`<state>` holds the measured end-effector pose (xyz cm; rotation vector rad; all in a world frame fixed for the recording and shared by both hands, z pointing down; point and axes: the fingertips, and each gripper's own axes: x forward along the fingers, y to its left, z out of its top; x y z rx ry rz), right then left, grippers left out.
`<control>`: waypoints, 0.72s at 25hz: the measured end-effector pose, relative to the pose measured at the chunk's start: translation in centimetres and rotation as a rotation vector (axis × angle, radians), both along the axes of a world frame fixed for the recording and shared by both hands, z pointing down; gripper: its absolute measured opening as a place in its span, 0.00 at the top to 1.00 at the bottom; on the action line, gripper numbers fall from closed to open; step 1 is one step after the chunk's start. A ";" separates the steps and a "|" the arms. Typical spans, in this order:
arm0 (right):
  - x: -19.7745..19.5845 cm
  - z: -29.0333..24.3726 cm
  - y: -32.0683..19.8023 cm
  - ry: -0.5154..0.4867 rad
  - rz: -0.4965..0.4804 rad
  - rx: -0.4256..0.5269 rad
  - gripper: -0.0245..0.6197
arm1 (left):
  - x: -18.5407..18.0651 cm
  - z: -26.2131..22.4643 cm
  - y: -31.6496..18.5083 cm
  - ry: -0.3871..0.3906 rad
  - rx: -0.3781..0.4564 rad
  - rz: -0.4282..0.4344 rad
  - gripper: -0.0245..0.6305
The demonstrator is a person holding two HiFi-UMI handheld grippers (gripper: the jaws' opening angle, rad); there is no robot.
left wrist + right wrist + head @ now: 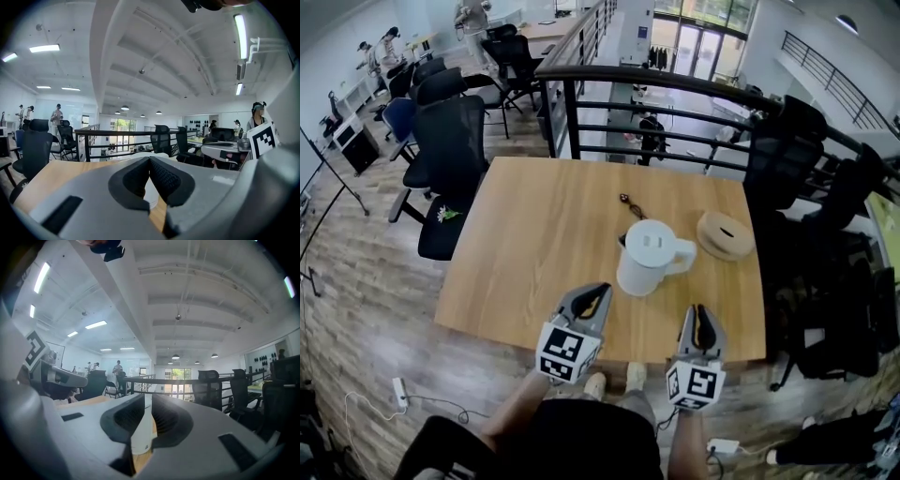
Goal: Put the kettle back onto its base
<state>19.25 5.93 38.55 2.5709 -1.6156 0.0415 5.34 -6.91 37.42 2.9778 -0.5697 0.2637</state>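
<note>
Left gripper (150, 158): fingertips seen pressed together, nothing held | right gripper (147, 397): narrow gap, empty, kettle (142, 437) sighted through it | head view alone: kettle is shown on table (534, 234), ahead of both fingertips, untouched; base (725, 234) is seen just beside it, beyond right fingertips

Grey plastic left claw (596, 291) and right claw (701, 311) have black ribbed pads (165, 179) and black-and-white square-marker cubes (567, 350). The person wears black clothing (581, 442).

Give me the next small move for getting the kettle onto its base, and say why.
Probably bring the right claw forward to the handle of the kettle: the kettle stands on the table beside the base, not on it, the handle faces right, and that claw hangs empty, short of it.
</note>
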 end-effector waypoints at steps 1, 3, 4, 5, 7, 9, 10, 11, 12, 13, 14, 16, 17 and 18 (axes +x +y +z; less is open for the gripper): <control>-0.4 -0.1 0.0 -0.004 0.000 0.010 0.90 | 0.0 0.0 0.2 0.001 0.001 0.008 0.96; -1.0 -0.1 0.2 -0.011 0.002 0.010 0.91 | 0.0 0.0 0.5 0.004 0.001 0.020 0.96; -1.2 0.2 0.4 -0.009 0.004 0.000 0.91 | 0.0 0.0 0.6 0.004 0.000 0.026 0.96; -1.4 0.4 0.6 -0.006 0.005 -0.009 0.92 | -0.1 0.0 0.8 0.004 0.001 0.031 0.96; -2.0 0.7 1.0 -0.007 0.007 -0.024 0.92 | -0.2 0.0 1.0 0.002 0.001 0.041 0.96; -2.6 0.9 1.1 -0.015 0.006 -0.030 0.94 | -0.3 0.2 1.3 0.001 -0.001 0.049 0.96; -2.8 0.9 1.1 -0.018 0.006 -0.027 0.94 | -0.3 0.3 1.4 0.001 -0.001 0.053 0.96; -3.0 0.7 1.0 -0.020 0.005 -0.014 0.94 | -0.3 0.4 1.6 0.001 -0.002 0.057 0.96; -3.1 0.6 0.9 -0.019 0.002 0.005 0.95 | -0.2 0.5 1.7 0.001 -0.003 0.061 0.96; -3.1 0.6 0.9 -0.014 -0.001 0.018 0.95 | -0.2 0.6 1.9 0.001 -0.005 0.064 0.96; -3.2 0.6 1.0 -0.011 -0.004 0.023 0.96 | -0.2 0.6 2.0 0.001 -0.007 0.065 0.96; -3.3 0.2 1.0 -0.019 -0.004 0.025 0.96 | -0.3 0.6 2.1 0.002 -0.009 0.067 0.96; -3.3 0.1 1.0 -0.023 -0.002 0.022 0.96 | -0.3 0.6 2.1 0.001 -0.010 0.067 0.96; -3.2 0.2 1.1 -0.020 -0.002 0.011 0.96 | -0.4 0.5 2.1 0.001 -0.011 0.066 0.96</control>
